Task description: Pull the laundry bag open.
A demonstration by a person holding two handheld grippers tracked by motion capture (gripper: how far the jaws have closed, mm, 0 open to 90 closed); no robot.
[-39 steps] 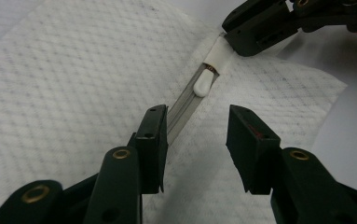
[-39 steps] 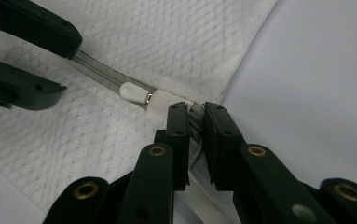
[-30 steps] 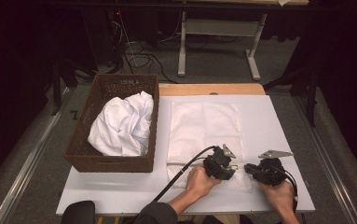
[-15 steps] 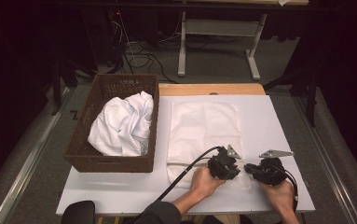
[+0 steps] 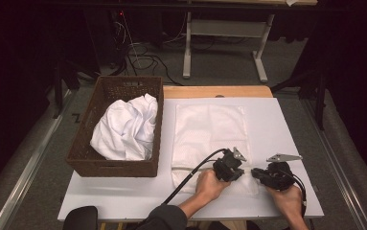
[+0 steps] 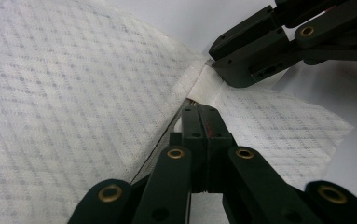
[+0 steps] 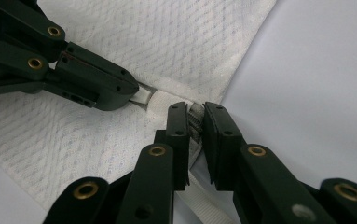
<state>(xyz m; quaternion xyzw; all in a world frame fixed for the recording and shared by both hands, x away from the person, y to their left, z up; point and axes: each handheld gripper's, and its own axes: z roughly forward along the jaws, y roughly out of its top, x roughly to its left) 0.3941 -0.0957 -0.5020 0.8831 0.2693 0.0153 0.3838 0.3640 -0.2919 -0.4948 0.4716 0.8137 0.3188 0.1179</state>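
The cloth [image 5: 210,139] is lying flat on the table [image 5: 291,143], just right of the basket [image 5: 105,96], which is holding a bundled sheet [image 5: 126,129]. Both grippers, the left gripper [image 5: 241,173] and the right gripper [image 5: 254,173], are sitting at the cloth's near edge, side by side.

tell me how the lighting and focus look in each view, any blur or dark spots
High view: the white table and towel are brightly lit, the room around them almost black, and everything is sharp. Left gripper view: the towel weave is crisp, the near black links slightly soft. Right gripper view: even light, no glare, soft shadow under the jaws.
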